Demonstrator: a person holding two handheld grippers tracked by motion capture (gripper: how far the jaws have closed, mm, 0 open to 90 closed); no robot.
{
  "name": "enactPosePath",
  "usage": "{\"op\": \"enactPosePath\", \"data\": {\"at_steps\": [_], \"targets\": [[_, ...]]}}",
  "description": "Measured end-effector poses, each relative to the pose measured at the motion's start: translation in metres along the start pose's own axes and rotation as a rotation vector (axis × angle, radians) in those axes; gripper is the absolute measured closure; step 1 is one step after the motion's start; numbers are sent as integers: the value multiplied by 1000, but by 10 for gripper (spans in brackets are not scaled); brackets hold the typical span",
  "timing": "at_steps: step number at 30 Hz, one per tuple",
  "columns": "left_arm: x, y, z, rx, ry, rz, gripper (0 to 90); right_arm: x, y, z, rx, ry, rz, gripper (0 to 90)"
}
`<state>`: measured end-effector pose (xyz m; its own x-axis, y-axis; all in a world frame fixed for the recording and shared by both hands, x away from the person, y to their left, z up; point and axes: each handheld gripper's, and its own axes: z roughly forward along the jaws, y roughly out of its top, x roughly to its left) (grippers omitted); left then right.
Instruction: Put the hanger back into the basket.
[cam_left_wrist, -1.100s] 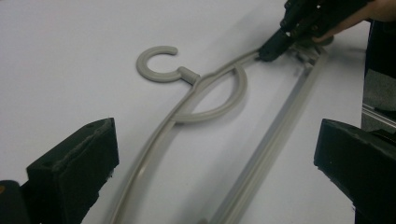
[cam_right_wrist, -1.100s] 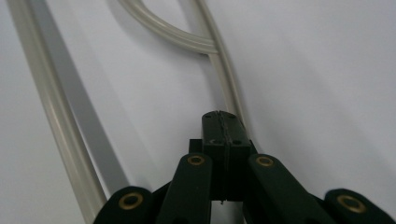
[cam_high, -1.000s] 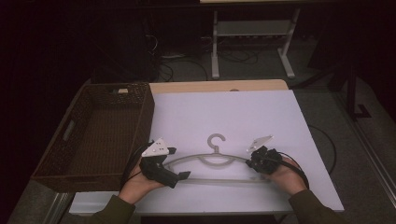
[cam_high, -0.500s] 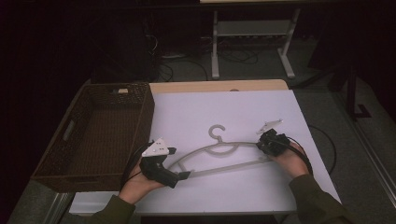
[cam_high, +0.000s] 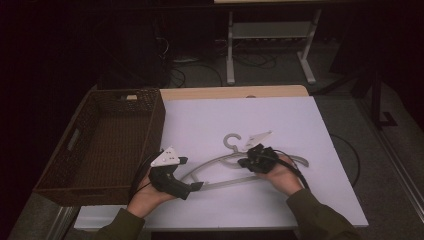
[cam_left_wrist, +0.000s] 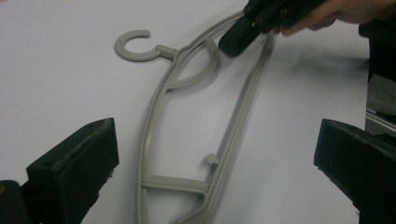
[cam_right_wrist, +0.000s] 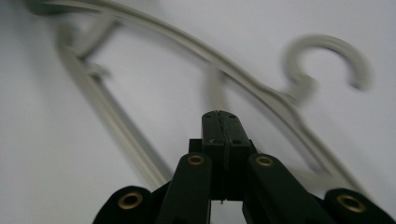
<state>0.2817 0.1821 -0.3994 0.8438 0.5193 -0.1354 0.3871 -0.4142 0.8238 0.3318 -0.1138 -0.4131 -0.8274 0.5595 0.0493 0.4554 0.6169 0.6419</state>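
- Grey plastic coat hanger (cam_high: 235, 167) lying flat on the white-covered bench (cam_high: 300, 125), hook end pointing away from the person, bottom bar toward them. Wicker basket (cam_high: 100, 140) sitting at bench's left edge, nothing seen inside.
- Left tool (cam_high: 192, 187) resting by the hanger's left end; in left gripper view its jaws are standing wide apart w/ hanger's end (cam_left_wrist: 187, 186) lying between them, pads not pressing on it. So no grip there.
- Right tool (cam_high: 243, 161) w/ jaws closed flat on each other (cam_right_wrist: 222, 128), gripping nothing; tip sitting over the hanger's upper arm, just right of the hook (cam_right_wrist: 327, 60). Whether touching the plastic – can't tell.
- Progress, my read: early. Hanger not lifted, not held by either tool, well apart from basket interior. Left: get a real grip, lift, move.
- Vs. earlier frames: right hand is coming in from hanger's right end toward the middle/hook area. Hanger's right end swung farther from the person, so it is now lying slanted instead of square. Left hand is staying put.
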Motion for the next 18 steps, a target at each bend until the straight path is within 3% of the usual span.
{"op": "enactPosePath", "data": {"at_steps": [2, 4, 8, 12, 18], "targets": [[0, 0, 0, -2, 0, -1, 0, 6, 5, 6, 2, 23, -7, 894], [1, 0, -1, -1, 0, 1, 0, 19, 13, 23, 24, 64, -66, 895], [1, 0, -2, 2, -1, 9, 0, 30, 17, 40, 55, 94, -109, 894], [2, 0, -2, 0, 0, 5, 0, 33, 14, 45, 77, 116, -132, 894], [2, -1, -2, 4, 1, 5, 0, 34, 10, 43, 82, 138, -130, 895]]}}
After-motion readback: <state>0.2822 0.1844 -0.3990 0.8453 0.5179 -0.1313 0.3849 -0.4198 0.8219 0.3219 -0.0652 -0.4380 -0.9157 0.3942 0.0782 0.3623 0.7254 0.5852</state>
